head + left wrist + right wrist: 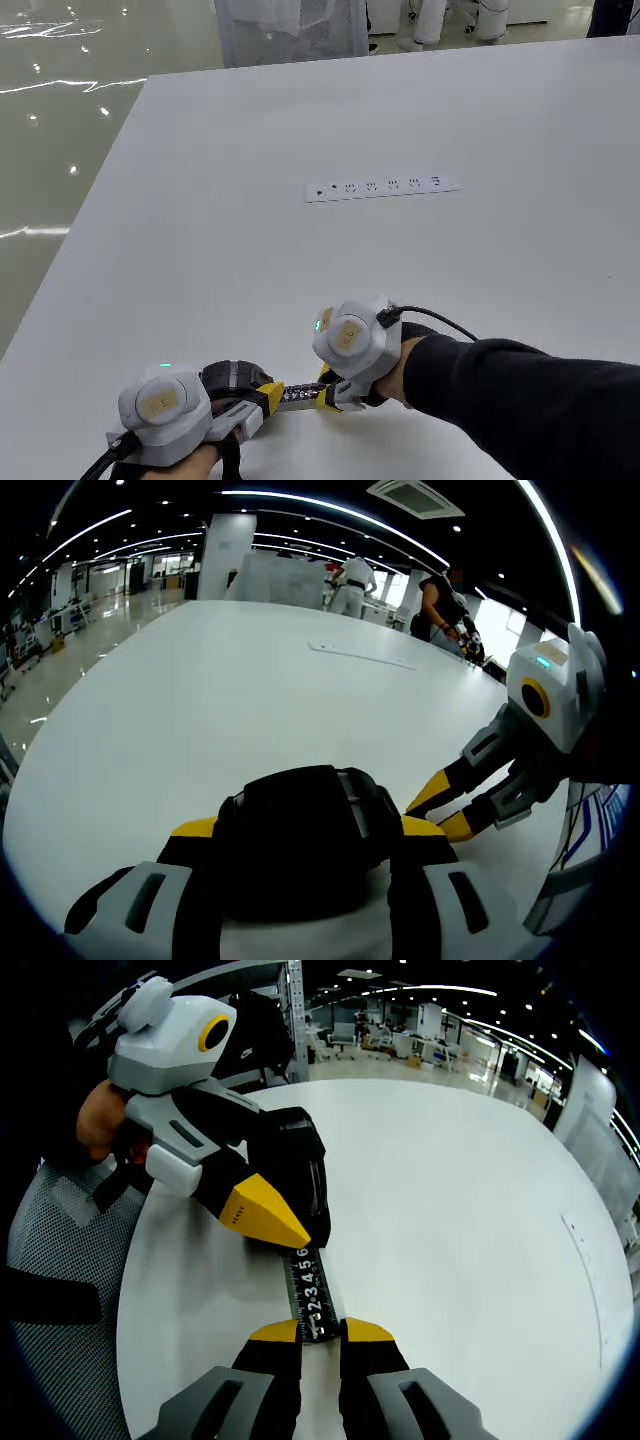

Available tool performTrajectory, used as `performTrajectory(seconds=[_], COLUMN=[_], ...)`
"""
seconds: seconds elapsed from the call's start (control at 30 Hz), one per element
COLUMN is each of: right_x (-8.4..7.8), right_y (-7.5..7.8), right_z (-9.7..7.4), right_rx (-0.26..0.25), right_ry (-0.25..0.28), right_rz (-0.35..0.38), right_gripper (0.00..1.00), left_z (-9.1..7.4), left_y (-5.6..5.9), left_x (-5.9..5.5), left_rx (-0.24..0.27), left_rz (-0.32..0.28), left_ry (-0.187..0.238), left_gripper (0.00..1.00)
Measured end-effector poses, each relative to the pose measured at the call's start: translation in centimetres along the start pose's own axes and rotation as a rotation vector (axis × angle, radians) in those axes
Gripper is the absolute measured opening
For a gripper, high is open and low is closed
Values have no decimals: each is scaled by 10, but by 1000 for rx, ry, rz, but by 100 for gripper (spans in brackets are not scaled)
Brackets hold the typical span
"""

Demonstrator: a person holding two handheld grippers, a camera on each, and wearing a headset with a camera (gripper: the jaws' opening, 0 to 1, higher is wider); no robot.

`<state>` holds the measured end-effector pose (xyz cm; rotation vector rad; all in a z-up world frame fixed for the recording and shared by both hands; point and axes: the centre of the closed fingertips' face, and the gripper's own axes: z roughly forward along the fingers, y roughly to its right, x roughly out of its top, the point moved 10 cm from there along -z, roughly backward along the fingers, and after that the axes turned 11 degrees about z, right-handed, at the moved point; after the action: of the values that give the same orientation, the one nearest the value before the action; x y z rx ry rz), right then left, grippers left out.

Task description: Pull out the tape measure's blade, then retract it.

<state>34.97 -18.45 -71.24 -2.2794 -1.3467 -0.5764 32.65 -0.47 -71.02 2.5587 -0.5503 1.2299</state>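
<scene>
Tape measure (235,378), a black case, lay close to the table's (300,120) near edge, toward its left side, with a short stretch of its blade (308,1295) drawn out flat along the white surface. In the right gripper view, printed numerals were readable on that stretch. The left gripper (305,828) clasped the case from both sides, its jaws spread only as wide as the case, with the yellow tips against its flanks. The right gripper (321,1332) met the blade's free end just beside the case. Its jaws were drawn almost together, a narrow slit between the yellow tips, and the blade's tip sat in that slit, pinched. The two grippers stood near each other, joined by the blade. A dark sleeve (530,400) led to the right gripper from the table's near right. A white power strip (380,187) lay flat toward the middle of the table, well apart from the grippers. Grey mesh (60,1250) showed beyond the table's edge in the right gripper view, and people (350,580) stood past the far edge in the left gripper view.
</scene>
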Motion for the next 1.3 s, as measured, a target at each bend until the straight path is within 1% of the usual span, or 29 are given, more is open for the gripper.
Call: performTrajectory(seconds=[0.33,0.43,0.57,0.67,0.77,0.83,0.93,1.07,1.13,1.2,1.3], right_x=[2,3,3,4,5,5,6,7,7,7,7], right_y=[-1,-2,0,0,0,-1,-2,-1,0,-1,-1], right_z=[2,2,4,5,5,5,7,7,8,8,8], right_rx=[8,19,32,32,30,29,27,33,39,38,38], right_ry=[11,12,9,11,12,15,23,29,42,42,40], right_rz=[8,-30,-35,-26,-1,2,-16,-5,12,-12,-12], right_gripper=[10,11,10,10,10,10,10,10,10,10,10], left_z=[0,0,0,1,1,0,0,0,0,0,0], left_y=[0,-1,-1,-1,-1,0,-1,-2,-2,-2,-2], left_x=[0,1,1,1,1,0,1,0,0,0,0], left_rx=[-3,-8,-11,-11,-13,-13,-16,-18,-17,-17,-24], left_rz=[-6,-3,-3,-4,-5,-7,-8,-13,-15,-15,-20], left_ry=[2,0,-1,-2,-1,-1,-1,0,1,2,1], left_gripper=[62,62,62,62,62,62,62,62,62,62,62])
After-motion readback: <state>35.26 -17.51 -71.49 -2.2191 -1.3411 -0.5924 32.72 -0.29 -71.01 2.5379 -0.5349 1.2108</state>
